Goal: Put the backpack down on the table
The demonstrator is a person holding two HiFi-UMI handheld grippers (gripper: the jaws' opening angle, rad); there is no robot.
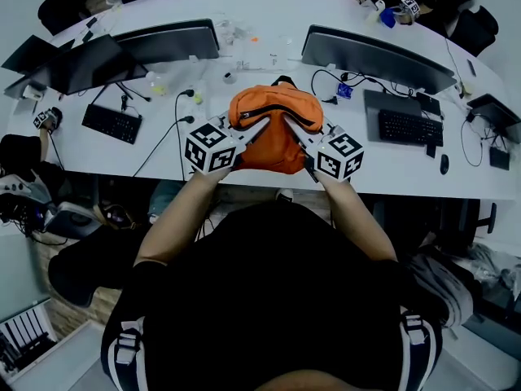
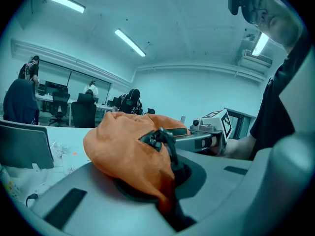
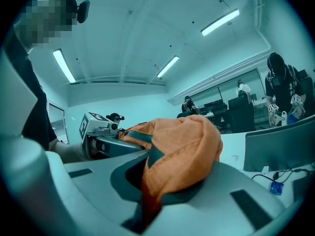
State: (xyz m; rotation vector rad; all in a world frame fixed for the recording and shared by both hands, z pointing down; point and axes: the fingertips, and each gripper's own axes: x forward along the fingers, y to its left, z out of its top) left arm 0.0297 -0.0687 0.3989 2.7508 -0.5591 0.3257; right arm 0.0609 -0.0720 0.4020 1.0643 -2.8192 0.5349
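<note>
An orange backpack [image 1: 275, 129] with dark straps hangs over the near part of the white table [image 1: 269, 23], held from both sides. My left gripper [image 1: 257, 129] is shut on the backpack's left side, with orange cloth [image 2: 129, 151] and a dark strap pinched between its jaws. On the other side my right gripper [image 1: 291, 131] is shut on the backpack too, orange cloth [image 3: 182, 151] bulging over its jaws. Each gripper view shows the opposite gripper across the bag. Whether the backpack's underside touches the table is hidden.
Two dark monitors [image 1: 167, 39] [image 1: 376, 57] stand behind the backpack, with keyboards [image 1: 112, 123] [image 1: 409, 126], cables and a mouse [image 1: 444, 164] to either side. A laptop [image 1: 65, 65] sits at far left. People sit at desks in the background.
</note>
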